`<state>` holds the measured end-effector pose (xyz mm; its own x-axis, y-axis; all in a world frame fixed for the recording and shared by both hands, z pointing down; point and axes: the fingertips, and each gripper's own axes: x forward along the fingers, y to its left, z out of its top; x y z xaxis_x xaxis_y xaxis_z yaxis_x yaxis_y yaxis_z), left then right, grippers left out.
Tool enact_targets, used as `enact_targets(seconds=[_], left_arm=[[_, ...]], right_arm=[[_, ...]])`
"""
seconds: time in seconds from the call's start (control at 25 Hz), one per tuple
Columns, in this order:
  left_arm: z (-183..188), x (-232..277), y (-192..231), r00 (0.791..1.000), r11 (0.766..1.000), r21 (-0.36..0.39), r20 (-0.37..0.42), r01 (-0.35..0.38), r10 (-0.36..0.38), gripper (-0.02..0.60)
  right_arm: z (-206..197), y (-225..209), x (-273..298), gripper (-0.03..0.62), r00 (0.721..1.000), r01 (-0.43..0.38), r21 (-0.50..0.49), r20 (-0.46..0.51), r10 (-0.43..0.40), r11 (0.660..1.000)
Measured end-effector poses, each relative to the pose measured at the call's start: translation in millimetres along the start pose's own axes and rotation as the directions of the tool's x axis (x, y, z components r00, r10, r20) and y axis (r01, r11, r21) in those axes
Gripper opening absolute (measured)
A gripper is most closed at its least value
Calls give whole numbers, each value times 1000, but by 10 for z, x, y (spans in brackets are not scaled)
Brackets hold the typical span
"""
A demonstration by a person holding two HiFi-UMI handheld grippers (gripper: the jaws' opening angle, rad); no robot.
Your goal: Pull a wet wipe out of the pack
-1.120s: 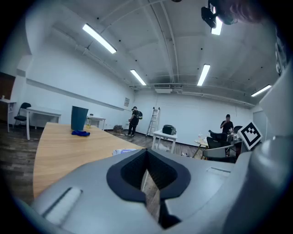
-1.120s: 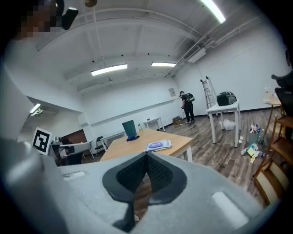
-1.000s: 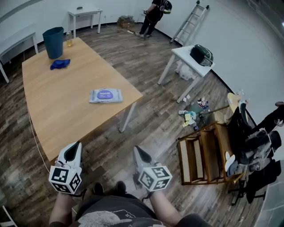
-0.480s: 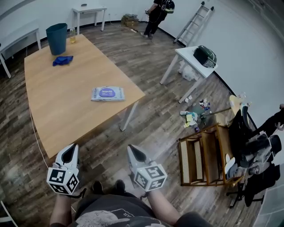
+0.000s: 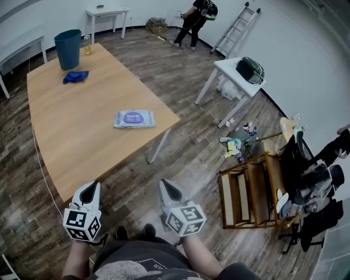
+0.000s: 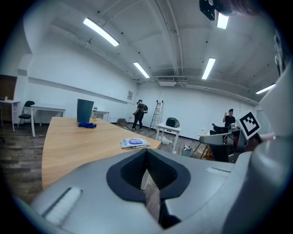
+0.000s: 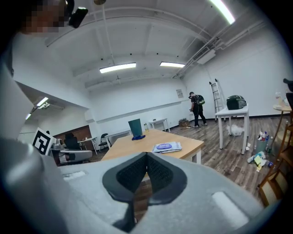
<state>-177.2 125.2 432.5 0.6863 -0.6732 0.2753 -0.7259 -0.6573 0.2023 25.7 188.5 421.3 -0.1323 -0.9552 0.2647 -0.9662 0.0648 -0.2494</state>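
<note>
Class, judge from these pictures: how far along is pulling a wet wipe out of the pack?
Done: nothing yet. The pack lies flat on the table, and no wipe shows out of it.
In hand: nothing. The left claw and right claw are both shut and empty, held well short of the pack.
Left: reach the pack, grip a wipe and pull it out.

A bare, white-walled workroom, half office, half lab: plank floor [image 5: 186, 136], ceiling strip lights [image 6: 101, 32], a large wooden desk [image 5: 76, 131] at 11 o'clock and small white desks [image 5: 106, 11] by the walls. A ladder [image 5: 236, 27] leans at 1 o'clock, with piled gear [image 5: 311, 186] at 3 o'clock.
</note>
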Motion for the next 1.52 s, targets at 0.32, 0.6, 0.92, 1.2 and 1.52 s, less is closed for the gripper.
enact_targets(seconds=[0.32,0.6,0.92,1.2,1.52], left_arm=[[-146,129,250,997,998,25,-57,62,-60,18],[-165,241,341,993,995,22,-72,99,-98,18],[-174,404,502,995,998,8,-79,68,-67,18],[-93,783,650,995,1000,20,-99,2,0,18],[176,1503,636,992,999,23,-113,-49,51,18]], right_arm=[[-178,85,77,-8,996,84,14,-16,-84,996],[-264,179,112,-8,993,112,-20,-31,-113,993],[-191,-16,454,-8,994,107,-22,-29,-108,994],[-5,-363,999,-8,997,77,-21,-30,-78,997],[315,-936,1623,-8,999,14,0,-46,-14,1000]])
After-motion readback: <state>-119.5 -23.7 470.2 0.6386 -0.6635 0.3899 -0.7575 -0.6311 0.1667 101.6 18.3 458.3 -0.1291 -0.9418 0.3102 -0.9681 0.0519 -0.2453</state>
